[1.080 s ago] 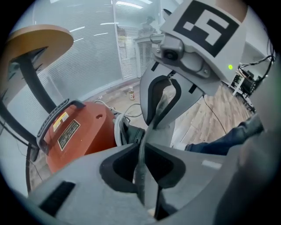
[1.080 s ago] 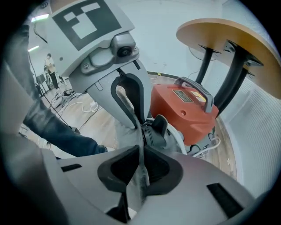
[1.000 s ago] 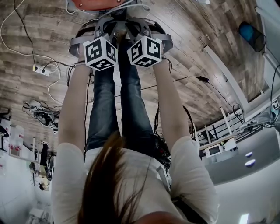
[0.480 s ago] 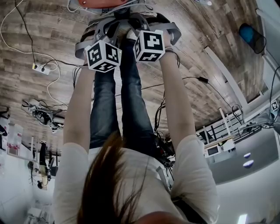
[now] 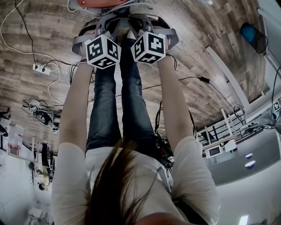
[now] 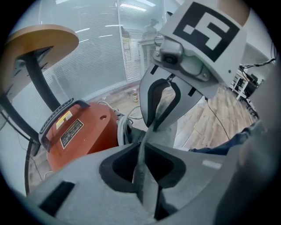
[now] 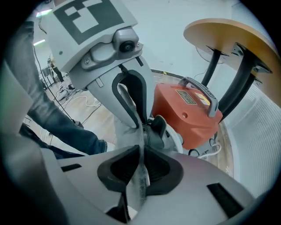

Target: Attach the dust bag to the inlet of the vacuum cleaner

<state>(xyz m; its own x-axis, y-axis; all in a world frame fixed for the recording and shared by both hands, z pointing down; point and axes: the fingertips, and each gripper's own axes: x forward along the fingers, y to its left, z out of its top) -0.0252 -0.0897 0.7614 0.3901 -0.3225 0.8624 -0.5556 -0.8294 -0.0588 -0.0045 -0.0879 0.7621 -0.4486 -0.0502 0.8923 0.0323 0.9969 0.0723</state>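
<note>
The orange vacuum cleaner (image 6: 79, 132) stands on the wooden floor, its black inlet (image 7: 157, 128) facing me. In the head view only its orange top (image 5: 99, 3) shows, at the upper edge. The grey fabric dust bag (image 6: 170, 125) hangs between my two grippers just in front of the inlet. My left gripper (image 6: 142, 151) is shut on one edge of the bag. Facing it, my right gripper (image 7: 141, 154) is shut on the other edge (image 7: 126, 125). In the head view both grippers (image 5: 102, 52) (image 5: 150, 46) are held close together over the vacuum.
A round wooden table (image 7: 228, 37) on black legs stands right behind the vacuum. A power strip with white cables (image 5: 41, 69) lies on the floor to the left. The person's jeans-clad legs (image 5: 123, 110) are below the grippers, and a black cable (image 5: 193, 80) runs off to the right.
Both grippers have rolled a little about their own axes and stayed in place over the vacuum. Each keeps its grip on the dust bag.
</note>
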